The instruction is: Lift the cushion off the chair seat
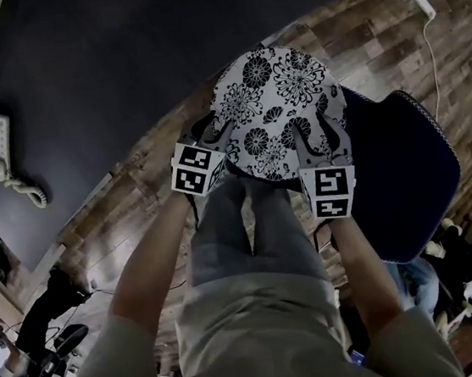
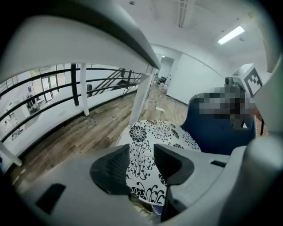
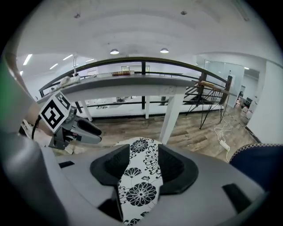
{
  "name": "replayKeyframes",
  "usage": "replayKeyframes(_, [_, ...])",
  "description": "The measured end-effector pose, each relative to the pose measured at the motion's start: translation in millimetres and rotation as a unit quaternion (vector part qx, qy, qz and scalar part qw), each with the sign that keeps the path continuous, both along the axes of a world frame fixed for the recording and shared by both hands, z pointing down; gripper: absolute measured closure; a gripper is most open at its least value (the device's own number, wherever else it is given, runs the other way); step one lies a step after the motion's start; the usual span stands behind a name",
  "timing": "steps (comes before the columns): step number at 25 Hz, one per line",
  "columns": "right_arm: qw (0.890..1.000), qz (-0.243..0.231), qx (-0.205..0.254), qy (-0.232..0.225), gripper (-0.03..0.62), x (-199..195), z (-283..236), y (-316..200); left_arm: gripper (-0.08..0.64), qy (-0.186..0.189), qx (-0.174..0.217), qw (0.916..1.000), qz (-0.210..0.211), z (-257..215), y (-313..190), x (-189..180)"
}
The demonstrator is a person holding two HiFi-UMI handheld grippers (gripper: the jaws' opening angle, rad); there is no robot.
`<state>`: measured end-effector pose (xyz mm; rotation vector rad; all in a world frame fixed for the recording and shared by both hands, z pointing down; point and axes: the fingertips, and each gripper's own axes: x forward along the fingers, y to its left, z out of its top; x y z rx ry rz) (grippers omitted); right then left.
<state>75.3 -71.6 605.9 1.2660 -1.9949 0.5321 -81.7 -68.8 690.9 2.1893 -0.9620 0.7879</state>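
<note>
**A:** Are the jaws set?

**B:** The left gripper [image 2: 141,165] is partly open and the right gripper [image 3: 143,165] is wide. The floral cushion [image 1: 280,93] has its near rim between each pair of jaws, unpinched.

**A:** I'd close both on the rim together, then raise them evenly so the cushion clears the blue chair [image 1: 405,171] beneath without tilting.
</note>
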Motion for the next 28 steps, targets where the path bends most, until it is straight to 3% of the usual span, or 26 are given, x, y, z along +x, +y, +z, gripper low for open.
replayKeyframes(12, [0.995, -0.07, -0.056, 0.049, 0.411, -3.9, 146.0, 37.0, 0.328, -0.016, -0.124, 0.9918, -0.028, 140.8, 47.9, -18.7])
replayKeyframes(22, [0.99, -0.052, -0.122, 0.043, 0.411, 9.5, 208.9, 75.2, 0.333, 0.015, -0.145, 0.9893, -0.011, 171.8, 55.2, -7.3])
replayKeyframes(24, [0.99, -0.049, -0.126, 0.044, 0.411, 11.7, 213.6, 76.8, 0.379, 0.016, -0.139, 0.9901, 0.003, 169.9, 53.4, -6.1])
replayKeyframes(26, [0.991, -0.033, -0.125, 0.041, 0.411, 17.6, 213.9, 75.8, 0.54, 0.005, -0.122, 0.9924, 0.018, 165.2, 51.1, -4.7])
replayKeyframes(28, [0.991, -0.005, -0.126, 0.033, 0.411, 25.3, 212.6, 72.8, 0.552, 0.002, -0.115, 0.9931, 0.019, 161.1, 48.4, -4.0])
